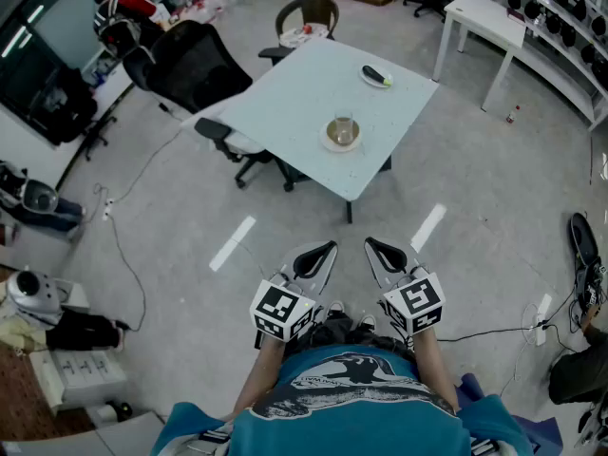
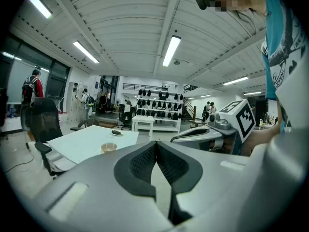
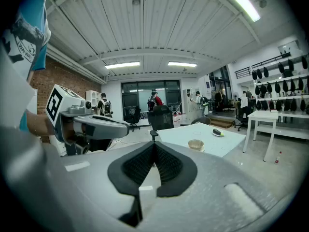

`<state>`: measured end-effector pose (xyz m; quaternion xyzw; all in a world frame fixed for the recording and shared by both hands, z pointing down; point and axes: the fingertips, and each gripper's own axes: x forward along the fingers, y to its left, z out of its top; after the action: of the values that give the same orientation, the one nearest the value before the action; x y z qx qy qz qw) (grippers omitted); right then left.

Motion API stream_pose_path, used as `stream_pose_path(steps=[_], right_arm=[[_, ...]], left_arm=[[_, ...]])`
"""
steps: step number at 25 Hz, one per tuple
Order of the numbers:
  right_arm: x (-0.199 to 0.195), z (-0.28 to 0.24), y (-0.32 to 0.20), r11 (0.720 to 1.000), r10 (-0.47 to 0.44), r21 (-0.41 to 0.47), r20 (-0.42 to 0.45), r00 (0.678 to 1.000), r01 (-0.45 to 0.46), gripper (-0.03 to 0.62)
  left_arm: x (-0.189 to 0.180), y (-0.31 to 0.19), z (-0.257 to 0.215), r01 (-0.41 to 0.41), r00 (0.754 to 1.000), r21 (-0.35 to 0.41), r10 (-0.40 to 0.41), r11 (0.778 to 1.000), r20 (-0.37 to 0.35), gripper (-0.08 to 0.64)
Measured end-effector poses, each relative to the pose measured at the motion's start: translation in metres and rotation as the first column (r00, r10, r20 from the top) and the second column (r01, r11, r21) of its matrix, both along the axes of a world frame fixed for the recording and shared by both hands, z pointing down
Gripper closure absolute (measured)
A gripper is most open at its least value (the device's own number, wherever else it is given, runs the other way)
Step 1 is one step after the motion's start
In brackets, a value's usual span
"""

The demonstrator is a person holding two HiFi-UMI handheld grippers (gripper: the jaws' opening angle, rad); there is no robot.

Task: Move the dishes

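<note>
Two grippers: left gripper (image 1: 317, 255) and right gripper (image 1: 384, 253) are hovering, jaws pressing together, empty.
Dishes: cup (image 1: 342, 127) on saucer (image 1: 354, 144) and plate (image 1: 376, 76) are sitting well ahead of both, on the surface (image 1: 285, 112).

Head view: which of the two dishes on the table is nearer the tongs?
The saucer carrying the clear glass, by the near edge of the table. The other plate, with a dark oblong item, sits at the far edge.
</note>
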<state>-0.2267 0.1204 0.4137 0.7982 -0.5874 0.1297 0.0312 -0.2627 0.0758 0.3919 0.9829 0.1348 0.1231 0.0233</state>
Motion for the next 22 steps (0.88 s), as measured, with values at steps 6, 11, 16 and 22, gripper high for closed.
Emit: stream_pose_path(steps=[6, 11, 16, 22], right_arm=[[0.0, -0.001, -0.018, 1.0, -0.012, -0.01, -0.001, 1.0, 0.012, 0.59], [0.001, -0.005, -0.031, 0.999, -0.017, 0.028, 0.004, 1.0, 0.017, 0.589], [0.001, -0.003, -0.045, 0.999, -0.022, 0.031, 0.02, 1.0, 0.021, 0.589], [0.003, -0.001, -0.062, 1.0, -0.013, 0.02, 0.03, 0.999, 0.012, 0.589]], left_arm=[[0.006, -0.015, -0.007, -0.009, 1.0, -0.012, 0.009, 1.0, -0.019, 0.548], [0.006, -0.024, -0.003, -0.014, 1.0, -0.022, 0.014, 1.0, -0.011, 0.548], [0.007, -0.037, -0.002, -0.012, 1.0, -0.026, 0.012, 1.0, -0.009, 0.548], [0.007, -0.054, -0.001, -0.018, 1.0, -0.034, 0.018, 0.999, -0.007, 0.548]])
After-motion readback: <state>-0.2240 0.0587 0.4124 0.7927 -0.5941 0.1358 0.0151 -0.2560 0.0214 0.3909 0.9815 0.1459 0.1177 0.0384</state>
